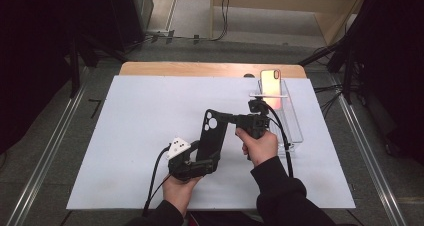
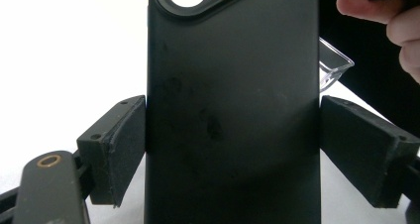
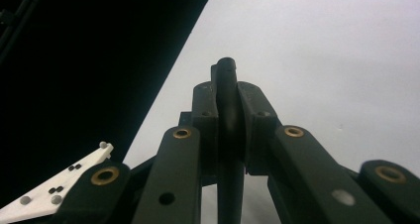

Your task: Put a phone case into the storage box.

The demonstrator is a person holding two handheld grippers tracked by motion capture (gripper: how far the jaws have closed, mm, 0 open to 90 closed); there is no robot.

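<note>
A black phone case (image 1: 212,136) stands upright above the white table cover (image 1: 125,136), mid-table. The left gripper (image 1: 202,162) clamps its lower sides; the right gripper (image 1: 231,119) pinches its upper edge. Best handled steadily — both grips firm, without twisting the thin shell.

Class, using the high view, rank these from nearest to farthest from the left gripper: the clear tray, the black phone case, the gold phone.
1. black phone case: clamped in the left gripper.
2. clear tray: on the right side of the table.
3. gold phone: upright at the tray's far end.
</note>
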